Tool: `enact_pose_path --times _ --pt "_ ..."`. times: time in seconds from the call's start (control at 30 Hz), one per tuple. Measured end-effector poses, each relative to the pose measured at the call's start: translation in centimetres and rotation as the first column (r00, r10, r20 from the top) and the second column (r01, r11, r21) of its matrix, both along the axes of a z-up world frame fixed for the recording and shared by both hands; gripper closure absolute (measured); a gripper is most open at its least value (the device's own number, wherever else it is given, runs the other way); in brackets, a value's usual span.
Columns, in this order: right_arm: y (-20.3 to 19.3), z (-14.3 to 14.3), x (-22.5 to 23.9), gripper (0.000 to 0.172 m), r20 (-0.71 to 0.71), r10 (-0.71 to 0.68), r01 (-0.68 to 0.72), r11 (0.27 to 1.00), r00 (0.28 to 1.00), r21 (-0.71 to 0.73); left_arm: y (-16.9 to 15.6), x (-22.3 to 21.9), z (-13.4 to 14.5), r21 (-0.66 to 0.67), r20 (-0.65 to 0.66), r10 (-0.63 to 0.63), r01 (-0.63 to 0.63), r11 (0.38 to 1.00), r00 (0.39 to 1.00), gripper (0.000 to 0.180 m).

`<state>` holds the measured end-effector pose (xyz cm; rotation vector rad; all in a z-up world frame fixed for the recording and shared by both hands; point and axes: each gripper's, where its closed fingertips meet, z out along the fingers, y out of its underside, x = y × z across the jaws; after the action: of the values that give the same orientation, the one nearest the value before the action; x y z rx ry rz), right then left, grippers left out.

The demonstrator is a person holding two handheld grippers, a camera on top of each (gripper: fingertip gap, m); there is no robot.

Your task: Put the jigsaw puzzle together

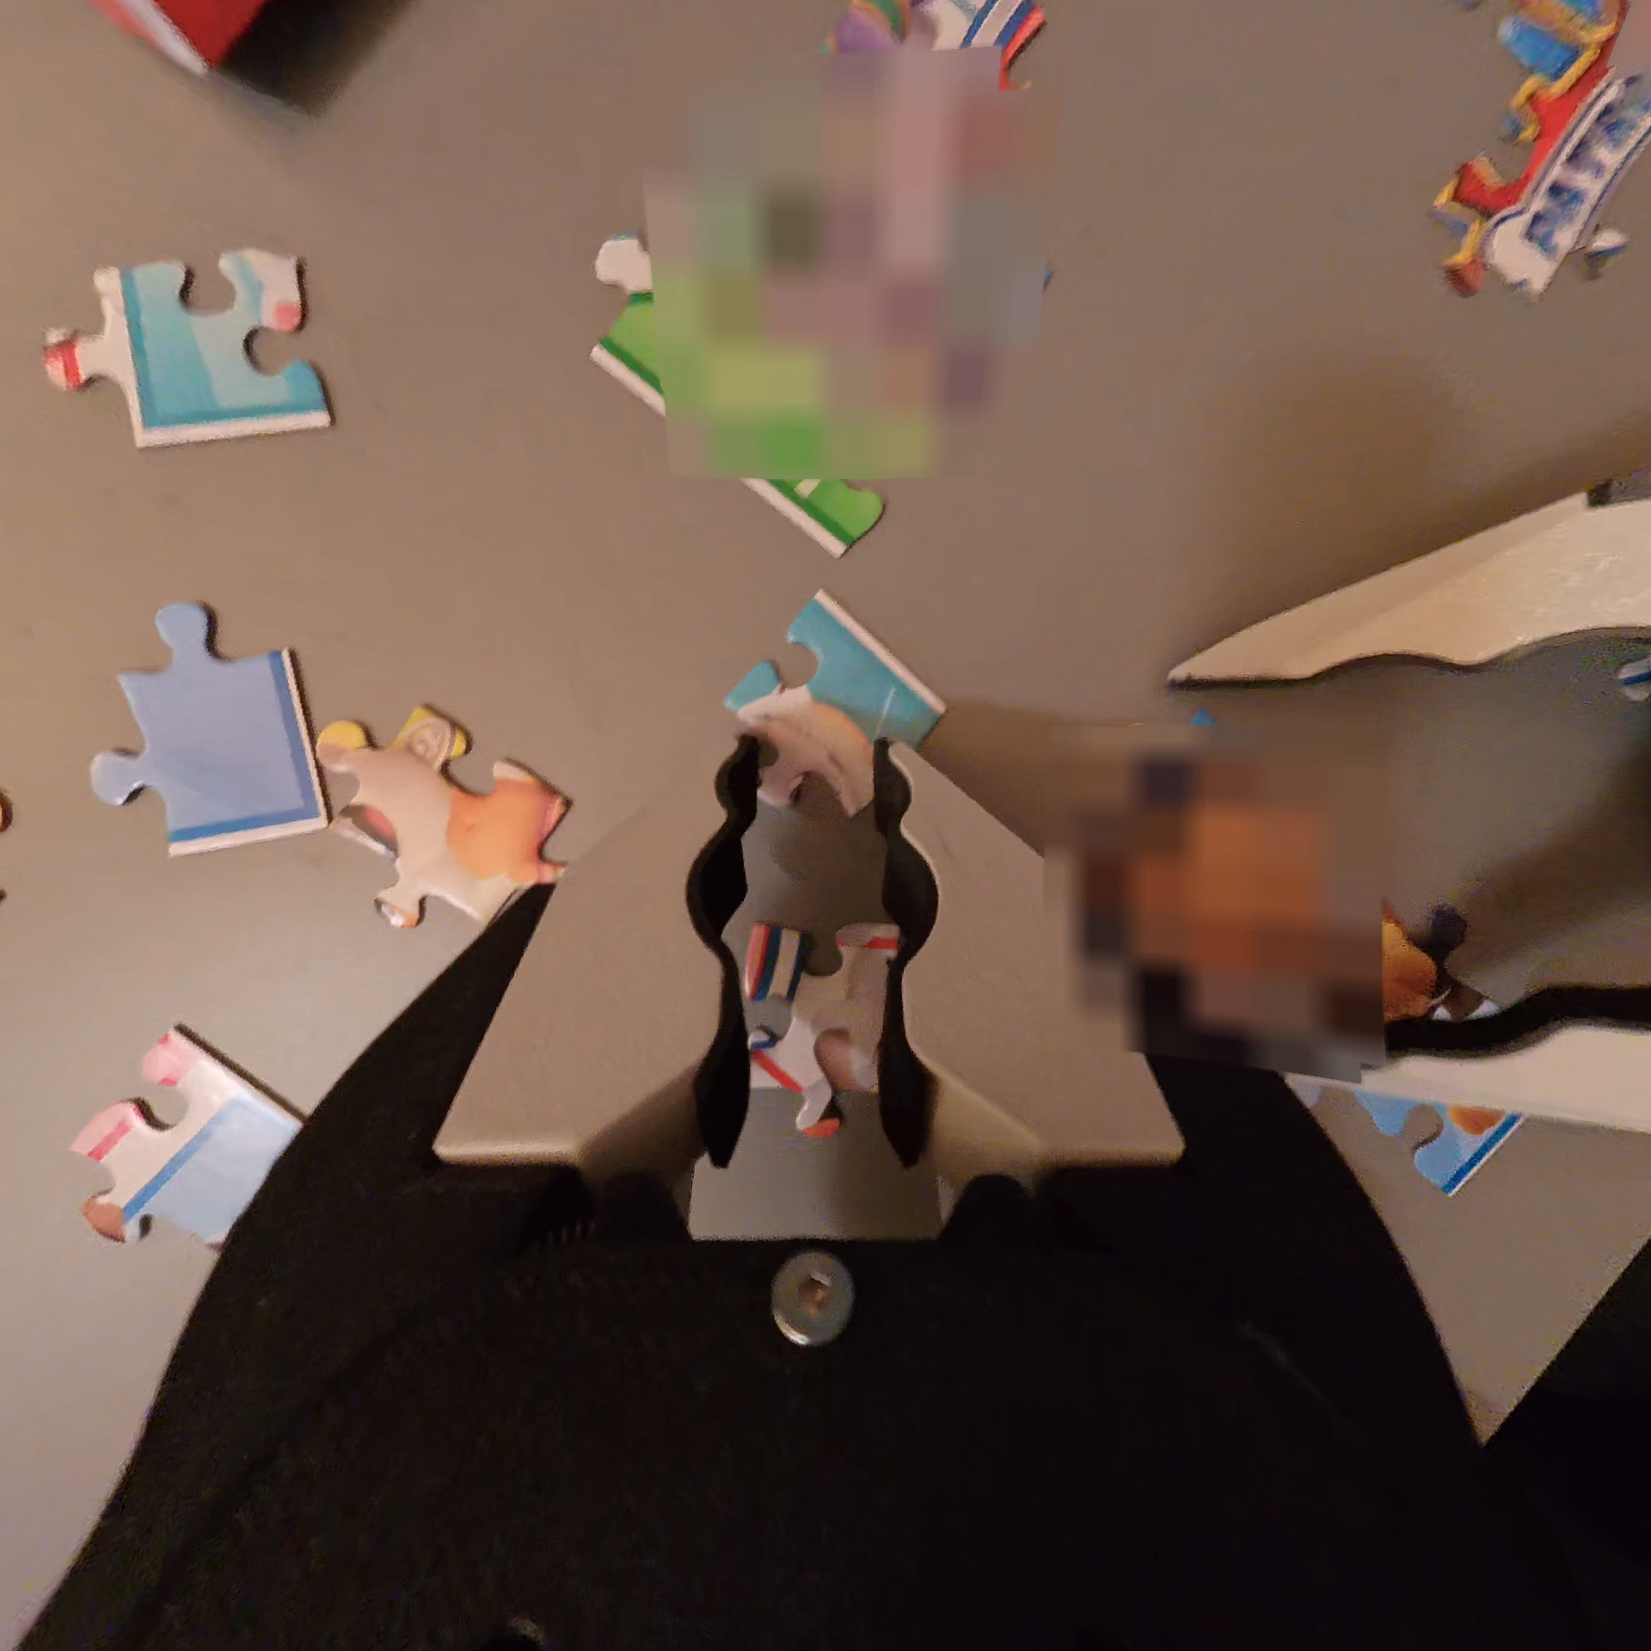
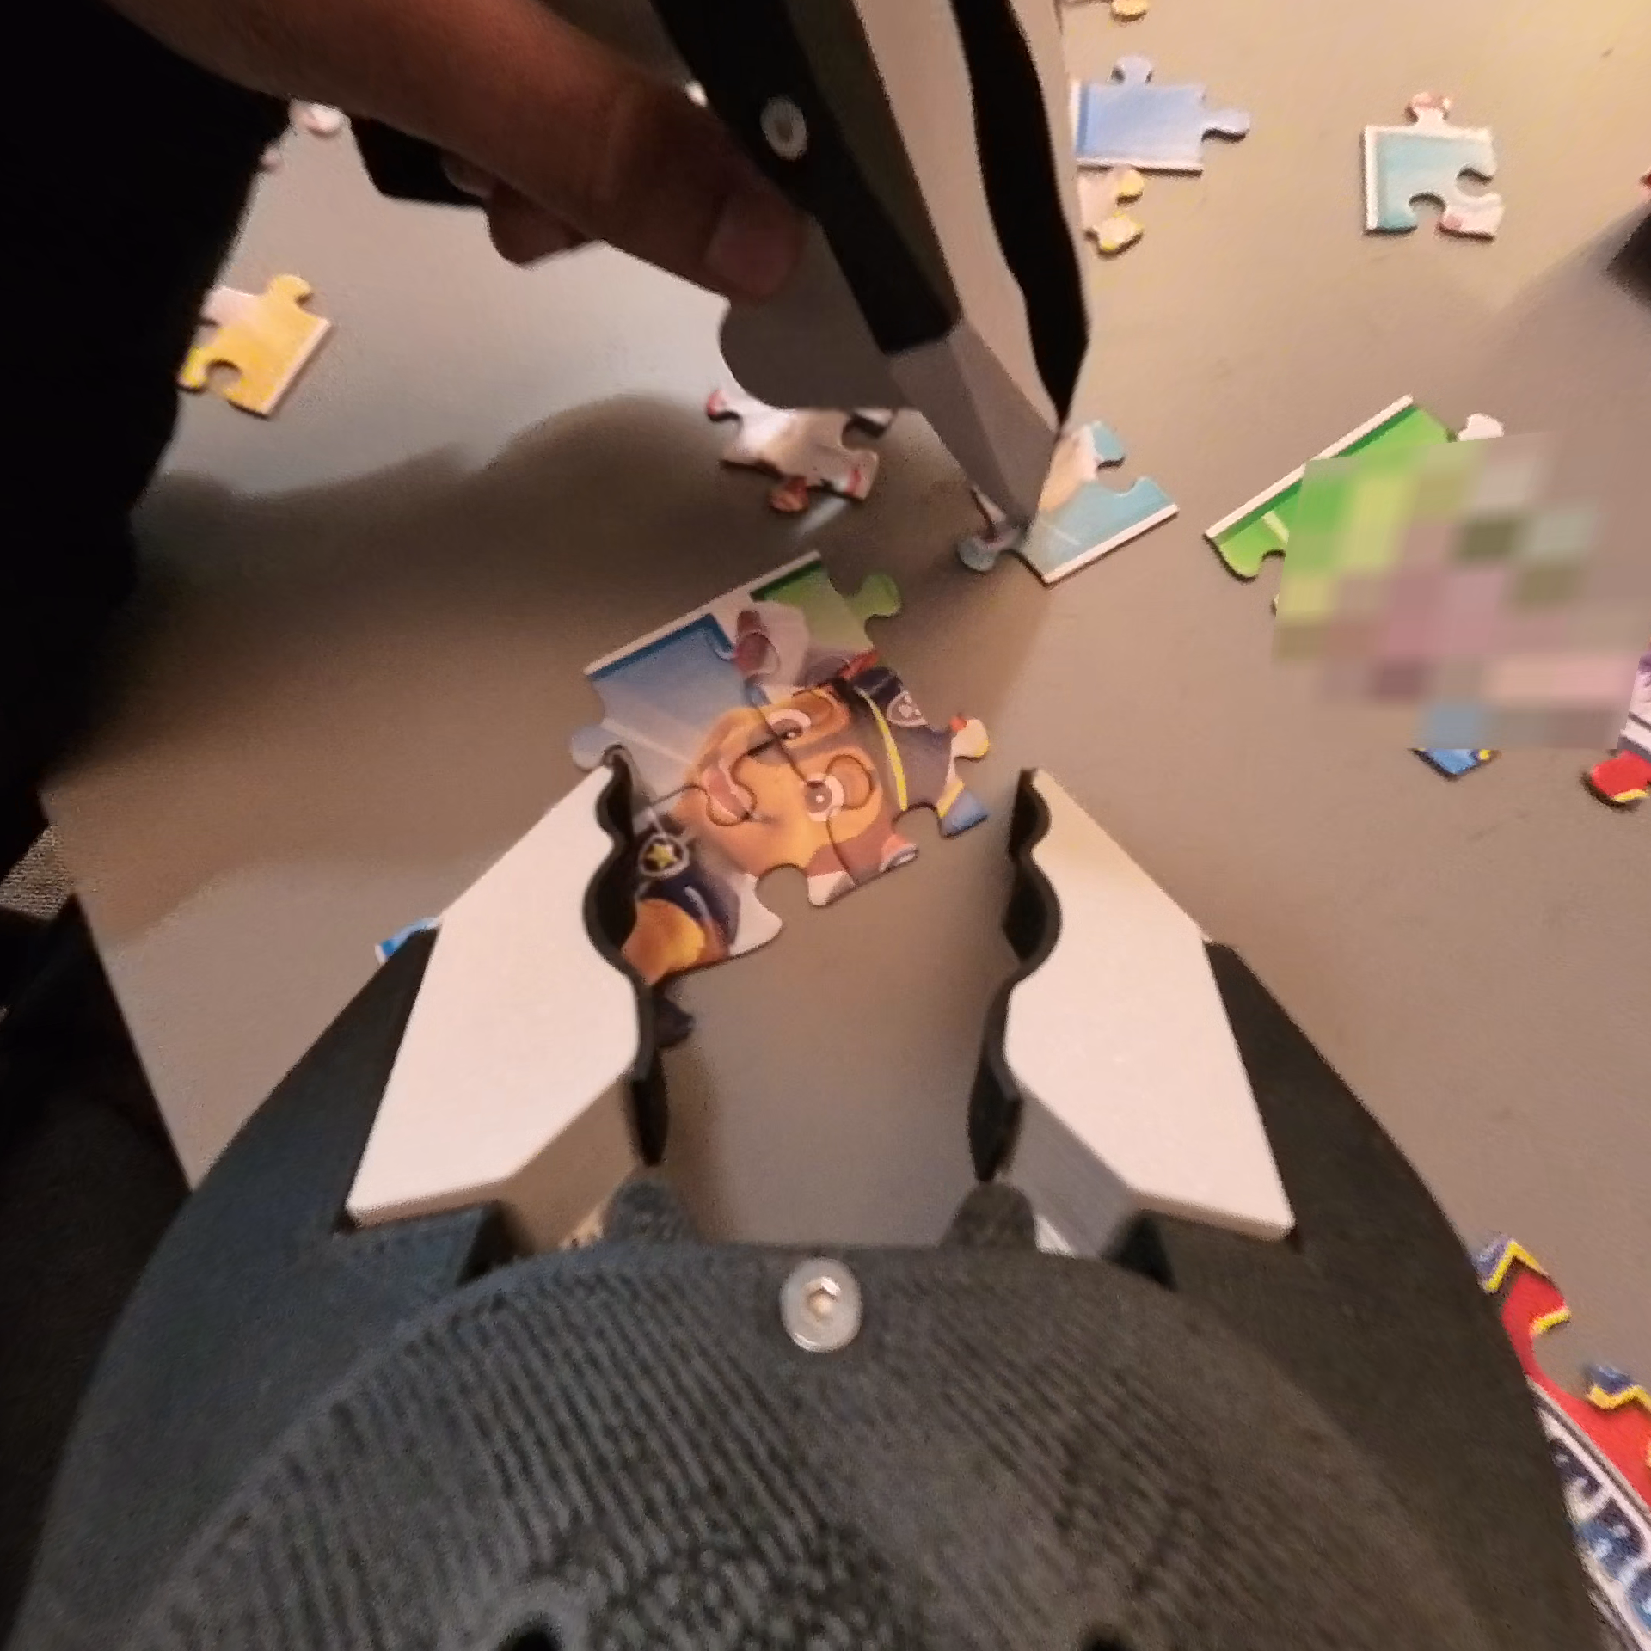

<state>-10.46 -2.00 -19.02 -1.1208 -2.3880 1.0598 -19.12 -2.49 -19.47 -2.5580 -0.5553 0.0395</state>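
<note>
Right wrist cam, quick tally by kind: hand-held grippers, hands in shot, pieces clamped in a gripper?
Hand-held grippers: 2, right hand-held gripper and left hand-held gripper
Hands: 1, hand
Clamped pieces: 1, teal-white puzzle piece, in the left one
Total: 4

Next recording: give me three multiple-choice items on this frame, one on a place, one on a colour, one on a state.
1. Where do the joined pieces lie?
A. beside the red box
B. between the right gripper's fingers
C. on the green piece

2. What colour is the piece at the left gripper's fingertips?
A. yellow
B. red
C. teal and white

3. How do the right gripper's jaws stand?
A. wide open
B. shut on a piece
C. shut on nothing

Key: 1 B, the joined pieces lie within the right gripper, partly under one finger. 2 C, the teal piece has its white end at the left gripper. 3 A, bare table shows between its fingers.
</note>
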Motion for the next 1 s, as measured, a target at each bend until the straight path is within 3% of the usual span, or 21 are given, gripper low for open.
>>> enact_pose_path --times 0.27,0.57,0.8,1.0 --pt "2.6 -0.1 -0.5 0.104 0.0 -0.04 0.04 0.999 0.999 0.032 -2.2 -2.1 0.0 -0.02 -0.031 0.103 -0.104 0.994 0.994 0.157" --pt "6.3 0.0 -1.6 0.111 -0.006 -0.08 0.08 0.993 0.997 0.082 -3.3 -2.9 0.0 -0.041 -0.055 0.146 -0.149 0.988 0.988 0.157" --pt "6.6 -0.1 -3.2 0.11 0.024 -0.03 0.028 0.997 0.999 0.065 0.8 1.2 1.3 0.115 0.067 -0.049 0.041 0.993 0.997 0.151" --pt "7.0 -0.1 -4.1 0.105 0.059 -0.007 0.002 0.996 0.998 0.086 2.6 5.0 1.5 0.194 0.184 -0.216 0.18 0.964 0.959 0.145"
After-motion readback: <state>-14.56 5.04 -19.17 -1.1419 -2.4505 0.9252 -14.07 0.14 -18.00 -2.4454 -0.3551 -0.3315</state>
